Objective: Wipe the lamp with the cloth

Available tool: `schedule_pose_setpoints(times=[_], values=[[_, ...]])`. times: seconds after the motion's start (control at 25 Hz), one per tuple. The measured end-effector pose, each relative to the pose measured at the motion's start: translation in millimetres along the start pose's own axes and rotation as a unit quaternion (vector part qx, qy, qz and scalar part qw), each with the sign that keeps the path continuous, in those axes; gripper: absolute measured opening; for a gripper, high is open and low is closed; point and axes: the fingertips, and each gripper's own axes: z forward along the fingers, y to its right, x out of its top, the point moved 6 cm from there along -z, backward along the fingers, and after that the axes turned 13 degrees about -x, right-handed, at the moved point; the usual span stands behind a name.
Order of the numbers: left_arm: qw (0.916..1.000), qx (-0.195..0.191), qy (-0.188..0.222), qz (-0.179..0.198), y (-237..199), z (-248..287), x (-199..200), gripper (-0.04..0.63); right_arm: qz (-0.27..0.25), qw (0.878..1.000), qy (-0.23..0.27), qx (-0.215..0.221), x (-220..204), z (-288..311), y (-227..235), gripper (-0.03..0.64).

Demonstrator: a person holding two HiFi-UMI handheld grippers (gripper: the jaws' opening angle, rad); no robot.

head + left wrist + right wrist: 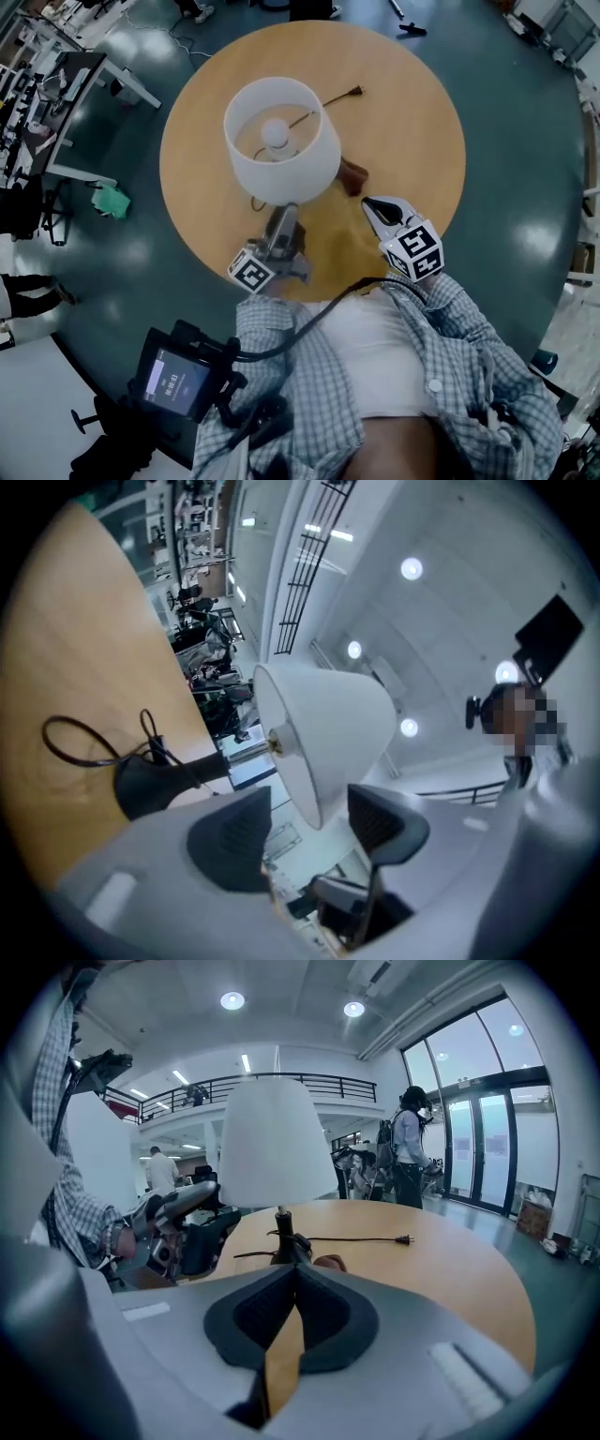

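1. Carrying the task's thing, the round wooden counter [412, 131] fills the middle of the head view, with the person standing at its near edge.
2. The lamp [281, 150] stands upright on the counter, left of centre. It has a white shade and a dark stem and base.
3. Left arm: a checked sleeve [281, 375] reaches forward, and the left claw [284, 217] points at the lamp from the near side, its tip just under the edge of the shade. In the left gripper view the counter stands on edge and the lamp lies sideways, so this claw is rolled onto its side. Its jaws stand apart with nothing clamped; the rim of the shade shows beyond the gap.
4. Right arm: the right claw [375, 208] sits over the counter to the right of the lamp, apart from it, tilted slightly downward. Its jaws are together and empty.
5. The cord [323, 103] runs from the lamp base across the far side of the counter and ends in a loose plug [355, 91].
6. A small brown item [353, 176] lies just beside the lamp base, between it and the right claw. Whether it is the cloth cannot be told.
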Motion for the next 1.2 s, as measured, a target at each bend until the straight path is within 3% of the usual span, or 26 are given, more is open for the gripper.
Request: schedule_pose_setpoints(times=[0.16,0.28,0.36,0.4,0.48,0.64,0.88,0.96,1.2], values=[[0.9980,-0.047,0.042,-0.010,9,12,2,0.246,-0.011,1.000,-0.023,0.003,-11,13,8,0.003],[0.9957,-0.066,0.066,-0.002,14,15,5,0.150,-0.044,0.998,-0.048,-0.007,-21,33,13,0.005],[0.9952,-0.073,0.065,-0.004,14,15,3,0.143,-0.067,0.996,-0.065,-0.016,-25,51,17,0.002],[0.9952,-0.074,0.063,-0.006,14,14,2,0.141,-0.071,0.995,-0.071,-0.018,-26,60,20,0.023],[0.9953,-0.074,0.062,-0.009,14,14,0,0.140,-0.070,0.994,-0.082,-0.016,-27,78,24,0.126],[0.9956,-0.073,0.058,-0.008,15,15,-2,0.140,-0.077,0.990,-0.113,-0.017,-32,114,32,0.227],[0.9959,-0.069,0.058,-0.006,16,13,-5,0.140,-0.091,0.983,-0.162,-0.007,-58,146,32,0.207],[0.9959,-0.069,0.058,-0.007,16,13,-5,0.140,-0.091,0.980,-0.175,-0.001,-66,149,29,0.160],[0.9963,-0.064,0.058,-0.005,11,14,-4,0.140,-0.046,0.986,-0.161,-0.001,-63,148,40,0.101]])
